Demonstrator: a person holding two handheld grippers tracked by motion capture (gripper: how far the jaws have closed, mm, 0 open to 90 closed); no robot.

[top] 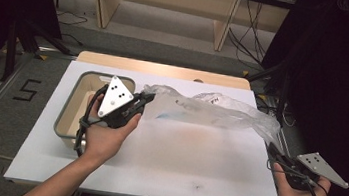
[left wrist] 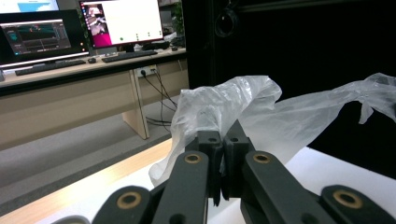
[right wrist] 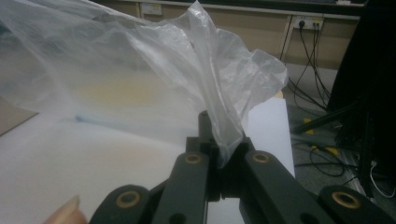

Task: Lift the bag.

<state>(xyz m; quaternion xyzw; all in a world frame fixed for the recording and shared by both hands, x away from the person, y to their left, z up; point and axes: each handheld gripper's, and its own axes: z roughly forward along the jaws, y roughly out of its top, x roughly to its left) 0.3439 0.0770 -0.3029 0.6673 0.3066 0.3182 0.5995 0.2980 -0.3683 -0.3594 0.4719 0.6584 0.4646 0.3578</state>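
The clear plastic bag hangs stretched above the white surface, held at opposite ends; the left hand-held gripper has its jaws closed on a bunched edge of the film beside the bin, and the right hand-held gripper is likewise clamped on the far corner near the surface's right edge. The spread between the two grips appears intended to pull the bag open or flat, probably before it goes to the bin; that is a judgement. In the left gripper view the film rises crumpled out of the closed black jaws; in the right gripper view it is gathered into a twisted neck at the jaws. The bag is thin, translucent, wrinkled, with faint dark print on one panel; the bin is rectangular, round-cornered, grey-rimmed, pale inside; the surface is matt and smooth.
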